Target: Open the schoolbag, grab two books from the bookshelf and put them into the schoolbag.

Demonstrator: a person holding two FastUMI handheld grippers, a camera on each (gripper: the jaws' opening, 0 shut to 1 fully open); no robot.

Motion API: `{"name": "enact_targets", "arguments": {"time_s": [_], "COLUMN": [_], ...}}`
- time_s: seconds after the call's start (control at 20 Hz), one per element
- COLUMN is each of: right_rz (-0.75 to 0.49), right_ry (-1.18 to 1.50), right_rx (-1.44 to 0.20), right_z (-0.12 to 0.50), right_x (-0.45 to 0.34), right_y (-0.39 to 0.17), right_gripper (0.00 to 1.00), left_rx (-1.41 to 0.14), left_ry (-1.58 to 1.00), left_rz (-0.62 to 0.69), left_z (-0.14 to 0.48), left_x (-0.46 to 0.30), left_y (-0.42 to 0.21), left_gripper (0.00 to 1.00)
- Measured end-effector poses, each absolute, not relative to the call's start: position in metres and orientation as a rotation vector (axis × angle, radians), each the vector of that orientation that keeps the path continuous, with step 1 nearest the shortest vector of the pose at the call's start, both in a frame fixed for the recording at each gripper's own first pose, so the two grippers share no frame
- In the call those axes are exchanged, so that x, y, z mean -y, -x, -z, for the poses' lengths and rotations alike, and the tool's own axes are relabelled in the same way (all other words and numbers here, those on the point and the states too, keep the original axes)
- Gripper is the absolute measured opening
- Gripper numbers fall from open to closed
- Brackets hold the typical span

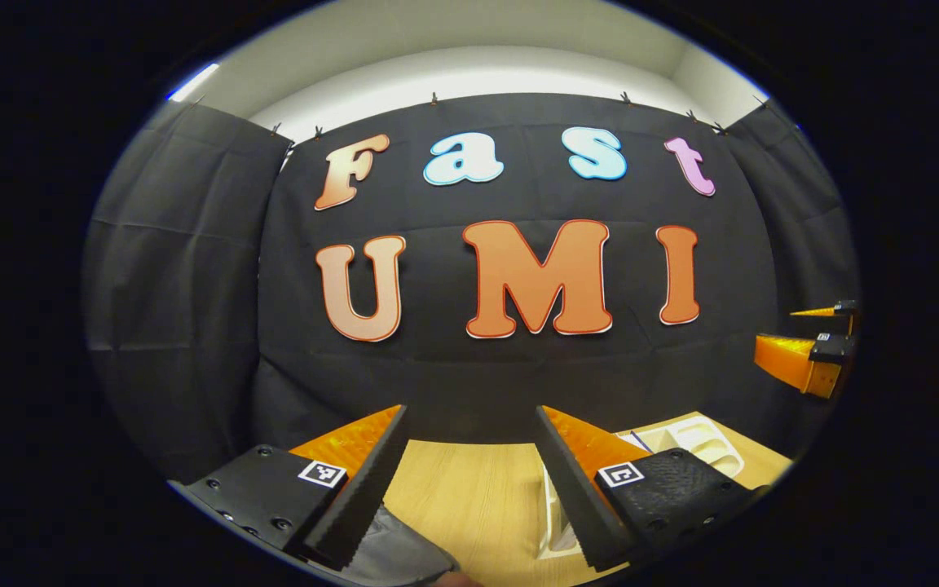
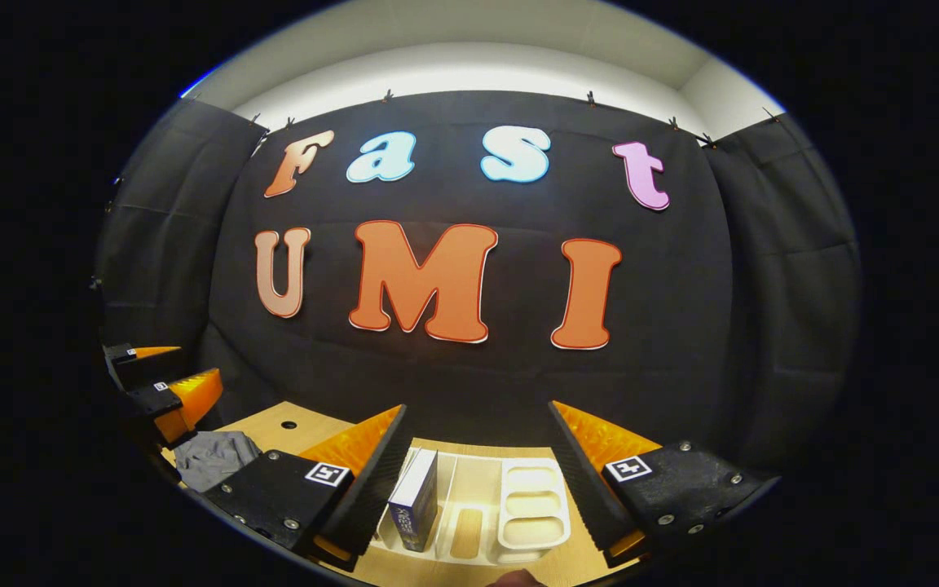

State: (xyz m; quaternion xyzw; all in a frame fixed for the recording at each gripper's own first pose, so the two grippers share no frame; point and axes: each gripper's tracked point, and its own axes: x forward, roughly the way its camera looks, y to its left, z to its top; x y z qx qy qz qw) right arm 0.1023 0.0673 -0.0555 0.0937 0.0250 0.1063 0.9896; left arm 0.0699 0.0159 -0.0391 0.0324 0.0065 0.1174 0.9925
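Observation:
In the left gripper view my left gripper (image 1: 469,489) stands open above the wooden table (image 1: 469,497), with nothing between its fingers. A corner of the grey schoolbag (image 1: 400,554) lies just under its left finger. The right gripper (image 1: 824,334) hangs at the right edge, open. In the right gripper view my right gripper (image 2: 478,481) is open, held above a cream bookshelf rack (image 2: 531,505). A book with a dark blue spine (image 2: 414,501) stands upright in the rack, close to the left finger. The grey schoolbag (image 2: 213,456) lies at the left, below the left gripper (image 2: 164,383).
The cream rack (image 1: 694,440) also appears at the right of the left gripper view. A small dark hole (image 2: 288,425) marks the tabletop near the bag. Black cloth walls close off the back and both sides.

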Motion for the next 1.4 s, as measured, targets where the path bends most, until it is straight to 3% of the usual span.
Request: {"name": "enact_targets", "arguments": {"time_s": [0.6,1.4], "right_rz": [-0.129,-0.136], "right_ry": [-0.124,-0.122], "right_rx": [-0.088,-0.110], "right_z": [0.070,0.101], "right_x": [-0.046,-0.013], "right_y": [-0.120,-0.136], "right_gripper": [0.98,0.98], "left_rx": [-0.328,-0.602], "left_ry": [-0.424,-0.822], "left_rz": [-0.238,-0.283], "left_z": [0.202,0.339], "left_x": [-0.052,-0.078], "left_y": [-0.041,0.026], "left_gripper": [0.97,0.96]}}
